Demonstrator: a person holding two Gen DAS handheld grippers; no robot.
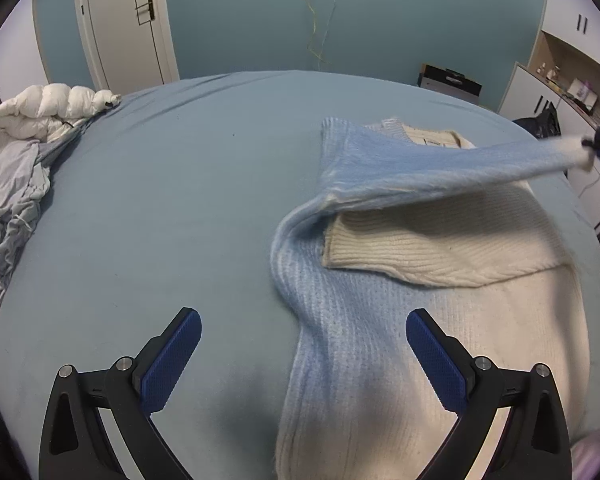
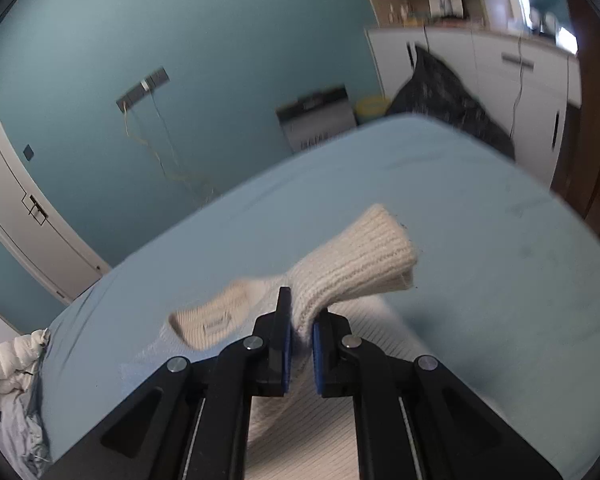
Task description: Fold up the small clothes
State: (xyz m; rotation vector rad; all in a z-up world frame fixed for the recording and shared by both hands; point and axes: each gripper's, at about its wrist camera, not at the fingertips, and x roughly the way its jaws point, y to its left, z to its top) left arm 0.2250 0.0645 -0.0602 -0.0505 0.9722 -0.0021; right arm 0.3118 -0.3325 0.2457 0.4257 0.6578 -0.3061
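Right gripper [image 2: 300, 330] clamps sweater sleeve [image 2: 364, 264]; left gripper [image 1: 303, 354] wide, empty; clothes pile [image 1: 16, 184] aside.

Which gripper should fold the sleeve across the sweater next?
Right. The right gripper is already shut on the sleeve cuff, lifted off the sweater. The left gripper is open, holding nothing.

My left gripper [image 1: 303, 354] hangs with jaws spread wide, holding nothing; my right gripper [image 2: 301, 322] is raised, jaws clamped on a sleeve cuff [image 2: 374, 254].
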